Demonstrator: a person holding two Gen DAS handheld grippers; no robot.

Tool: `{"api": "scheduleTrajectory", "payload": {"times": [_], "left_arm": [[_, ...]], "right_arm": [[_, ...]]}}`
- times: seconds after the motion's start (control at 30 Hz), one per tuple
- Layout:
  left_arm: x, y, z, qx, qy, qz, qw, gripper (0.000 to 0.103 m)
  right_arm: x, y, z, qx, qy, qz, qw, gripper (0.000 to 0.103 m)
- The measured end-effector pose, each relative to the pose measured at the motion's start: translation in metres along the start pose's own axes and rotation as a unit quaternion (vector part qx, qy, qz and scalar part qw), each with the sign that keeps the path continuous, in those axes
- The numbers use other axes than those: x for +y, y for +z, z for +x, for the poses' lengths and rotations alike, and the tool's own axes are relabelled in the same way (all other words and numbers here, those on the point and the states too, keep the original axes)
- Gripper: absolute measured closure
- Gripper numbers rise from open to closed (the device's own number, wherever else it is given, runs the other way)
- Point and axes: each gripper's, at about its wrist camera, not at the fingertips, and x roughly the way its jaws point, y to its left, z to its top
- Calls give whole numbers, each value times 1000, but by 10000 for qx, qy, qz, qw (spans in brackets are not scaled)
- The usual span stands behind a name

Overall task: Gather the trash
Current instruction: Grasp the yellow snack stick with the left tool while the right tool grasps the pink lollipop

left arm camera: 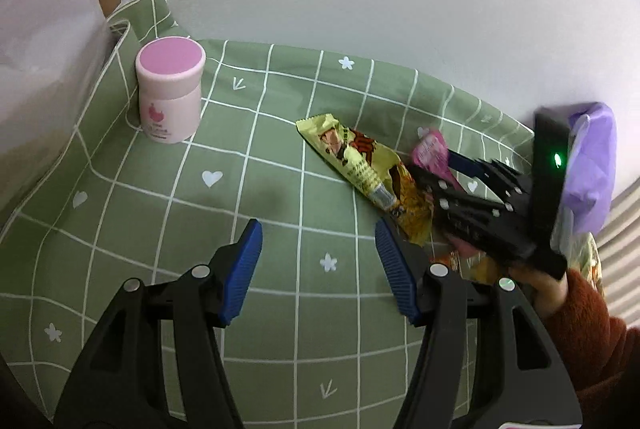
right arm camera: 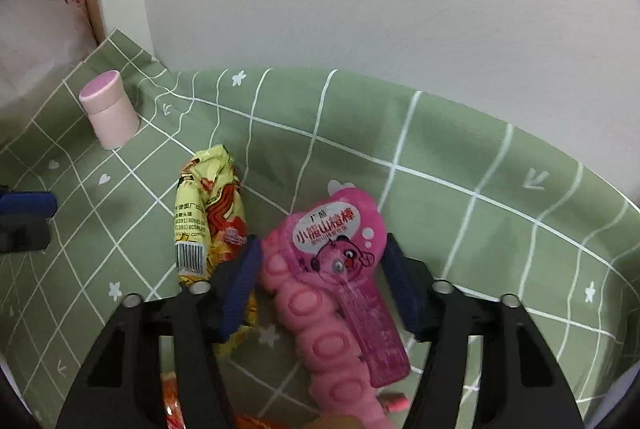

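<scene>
Pink snack packet: flat on the green checked cloth, just right of the yellow wrapper; printed round end toward the wall, narrow tail toward the camera. Overlaps a pink strip of round bumps along its left edge.

Yellow wrapper: crumpled, lying lengthwise on the cloth, barcode end near the camera; taken as landmark below. In the left wrist view, same yellow wrapper at centre right, with the pink packet partly hidden behind the other tool.

Right gripper: jaws spread, straddling the pink packet; left pad over the near end of the yellow wrapper. Contact between pads and packet: cannot tell; no visible squeeze.

Left gripper: jaws spread over bare cloth, left of and nearer than the yellow wrapper, nothing between the pads.

Orange scraps: nearer than the yellow wrapper, at the bottom edge.

Pink jar: upright, well left of the yellow wrapper, near the wall.

Purple bag: right of the yellow wrapper, behind the right tool; rust-coloured sleeve below it.

White plastic bag: far left, beyond the jar.
</scene>
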Motion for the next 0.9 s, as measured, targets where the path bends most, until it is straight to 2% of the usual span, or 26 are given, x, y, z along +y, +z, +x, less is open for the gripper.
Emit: {"api": "scheduleTrajectory", "payload": {"times": [0.07,0.17,0.23,0.33,0.43,0.53,0.6,0.63,0.67,0.73,0.77,0.83,0.9], "left_arm": [[-4,-3,4,44,-109,50,9999,47],[-3,-2,9,120,-202,78,9997,47],[-10,1,22,199,-406,8,9990,47],[-19,7,39,351,-660,-89,9972,47],[-33,20,60,422,-691,-193,9965,47],[-42,34,83,469,-471,-357,9971,47],[-48,42,97,510,-143,-321,9981,47],[-51,45,101,517,-70,-285,9982,47],[-52,46,103,536,-44,-270,9982,47],[-55,46,105,654,-6,-247,9976,47],[-56,45,105,702,-45,-208,9973,50],[-59,43,103,750,-111,-92,9971,56],[-59,37,95,769,-102,124,9969,59]], "right_arm": [[-7,2,-5,-41,-64,169,9998,69],[-23,-3,-23,-95,-172,409,9990,77],[-39,-13,-35,-42,-246,591,9979,90],[-67,-34,-61,-92,-303,1008,9944,90],[-93,-56,-89,-165,-266,1480,9885,90],[-106,-75,-109,-198,-202,1669,9856,90],[-114,-85,-122,-345,-39,1738,9842,90],[-115,-88,-126,-462,57,1764,9832,87],[-116,-91,-130,-571,59,1764,9826,69],[-115,-94,-137,-904,288,1670,9814,40],[-112,-93,-134,-843,483,1637,9817,40],[-101,-82,-118,-405,728,1431,9862,40],[-87,-74,-111,-382,373,1047,9931,41]]}}
